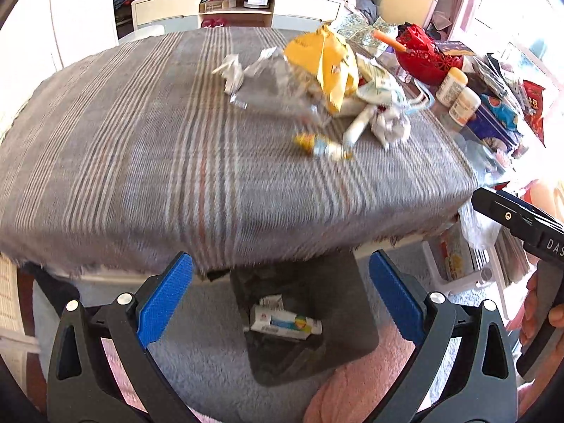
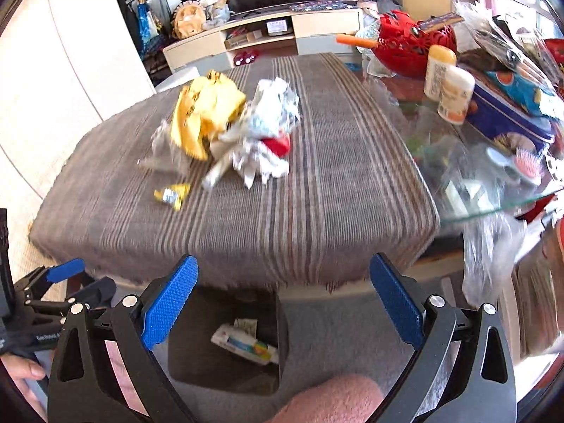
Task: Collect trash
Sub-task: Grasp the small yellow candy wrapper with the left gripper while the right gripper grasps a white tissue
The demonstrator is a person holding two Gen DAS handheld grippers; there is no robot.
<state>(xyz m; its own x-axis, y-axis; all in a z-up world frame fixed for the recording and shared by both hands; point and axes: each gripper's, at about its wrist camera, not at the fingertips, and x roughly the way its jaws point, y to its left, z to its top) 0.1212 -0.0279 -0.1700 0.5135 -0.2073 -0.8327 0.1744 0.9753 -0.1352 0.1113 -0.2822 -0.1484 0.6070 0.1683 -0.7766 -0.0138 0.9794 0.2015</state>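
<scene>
Light: bright daylight, strongest from the right edge of both views
Glare: window area at upper right blown out to white
Blur: motion smear over the striped cloth (image 1: 176,162) and the trash pile (image 2: 225,130)
Distortion: fisheye bending, dark corners at the edges

- One dark bin (image 1: 356,317) at 6 o'clock, holding one white box (image 1: 285,322)
- Two white bottles (image 2: 447,81) at 2 o'clock
- One red basket (image 2: 412,47)
- One yellow wrapper (image 2: 208,112)
</scene>
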